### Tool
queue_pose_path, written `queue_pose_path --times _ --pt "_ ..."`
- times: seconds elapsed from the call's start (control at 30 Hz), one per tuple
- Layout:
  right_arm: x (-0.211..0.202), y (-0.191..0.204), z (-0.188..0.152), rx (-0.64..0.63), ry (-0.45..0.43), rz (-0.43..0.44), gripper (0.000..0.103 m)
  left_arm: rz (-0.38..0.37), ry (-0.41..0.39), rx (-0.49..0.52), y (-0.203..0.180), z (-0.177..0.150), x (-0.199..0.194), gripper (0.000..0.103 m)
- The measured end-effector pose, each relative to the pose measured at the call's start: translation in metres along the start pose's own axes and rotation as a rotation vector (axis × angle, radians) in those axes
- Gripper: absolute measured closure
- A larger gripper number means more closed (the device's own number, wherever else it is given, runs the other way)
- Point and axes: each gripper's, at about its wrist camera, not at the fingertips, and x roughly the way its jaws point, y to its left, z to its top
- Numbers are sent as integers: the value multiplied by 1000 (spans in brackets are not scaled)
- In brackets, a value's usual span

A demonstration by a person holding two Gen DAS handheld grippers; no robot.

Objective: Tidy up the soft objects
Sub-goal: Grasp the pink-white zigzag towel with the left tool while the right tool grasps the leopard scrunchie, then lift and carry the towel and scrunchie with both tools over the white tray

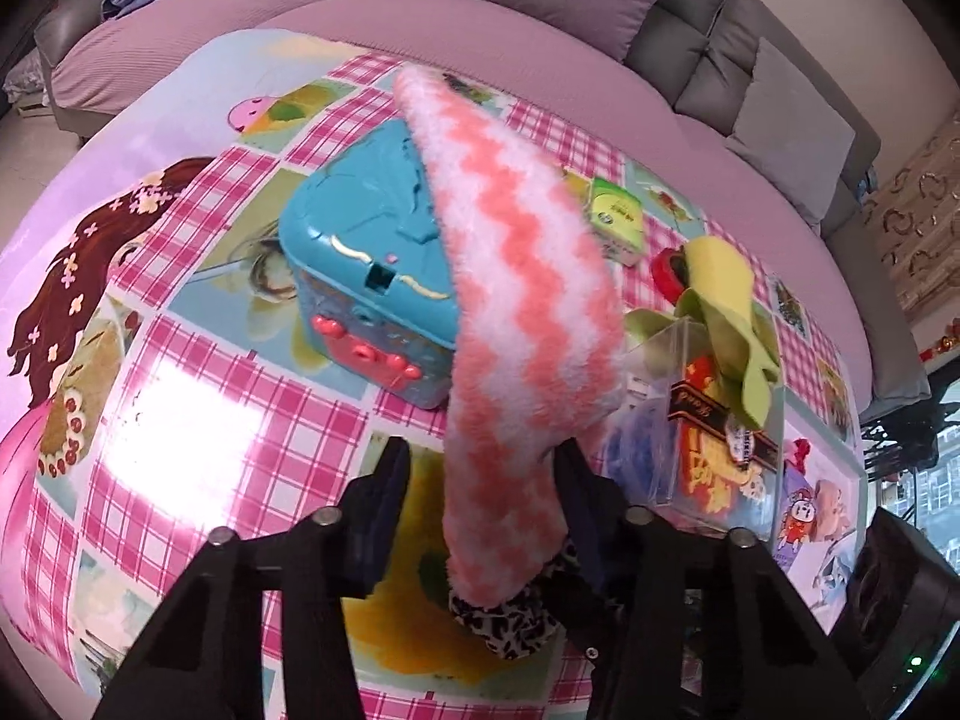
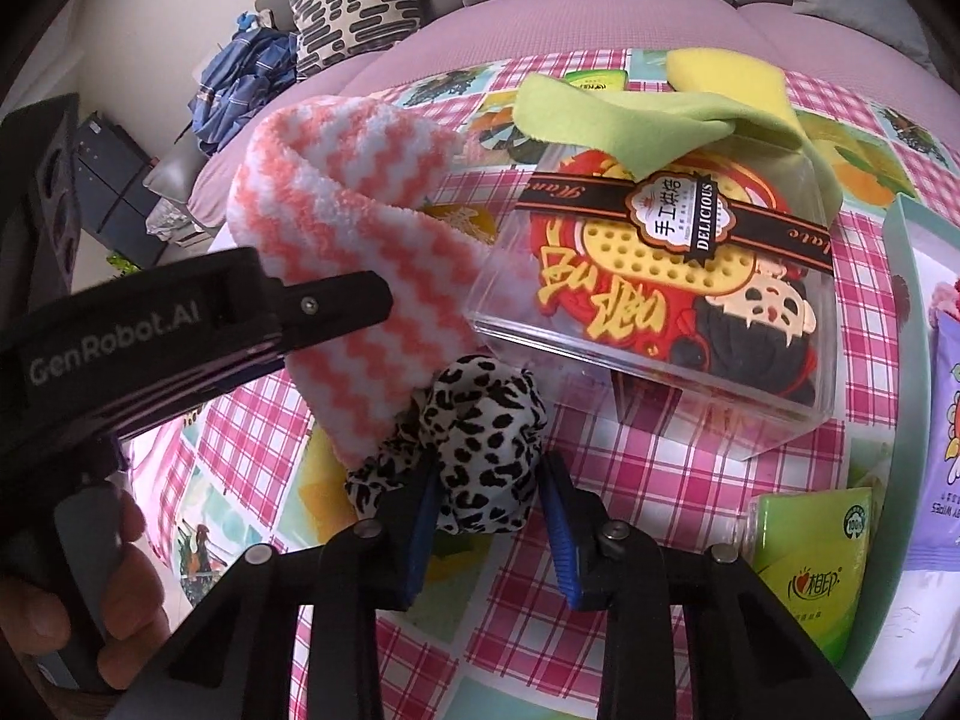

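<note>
A fluffy pink-and-white zigzag sock (image 1: 516, 300) hangs off the right finger of my left gripper (image 1: 480, 468), whose jaws stand wide apart. In the right wrist view the sock (image 2: 336, 228) drapes over the left gripper's finger (image 2: 336, 306). My right gripper (image 2: 486, 480) has its jaws around a leopard-print scrunchie (image 2: 480, 420) on the table; the scrunchie also shows in the left wrist view (image 1: 510, 624). A clear plastic box (image 2: 672, 276) with a red and yellow label has a green-yellow cloth (image 2: 660, 108) draped over its rim.
A blue toy case (image 1: 372, 240) sits on the pink checked tablecloth (image 1: 210, 420). Green tissue packs (image 2: 810, 564), (image 1: 618, 216) lie on the table, and a purple wipes pack (image 2: 942, 450) at the right. A purple sofa (image 1: 480, 6) curves behind.
</note>
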Motion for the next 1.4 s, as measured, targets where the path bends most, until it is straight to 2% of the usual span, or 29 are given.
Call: queue_pose_path --times 0.23,0.27,0.3,0.4,0.5,0.7,0.93,1.1,1.4 --pt "1 -1 -1 3 7 6 70 -32 -77 -1 -7 5 -14 54" --pt "2 -2 -1 3 8 7 70 -37 -82 -3 -5 6 -14 60" --pt "2 -2 -1 3 8 6 70 -43 -90 -8 -5 6 -16 69" --pt "3 -2 -2 3 9 8 72 -56 -98 -11 -3 8 -18 85" --pt "3 -2 -3 2 8 11 77 -68 -107 8 -4 7 -21 93" --pt "-5 -3 -3 -1 -11 14 84 -87 -192 58 -11 6 -41 95" --pt "-25 -3 -2 -11 -55 32 86 -96 -325 117 -16 5 -68 96" --pt "-48 -1 -4 -21 -120 51 86 -115 -424 135 -17 2 -95 96" --pt "-101 -6 2 2 -274 54 86 -84 -559 194 -32 -6 -133 96"
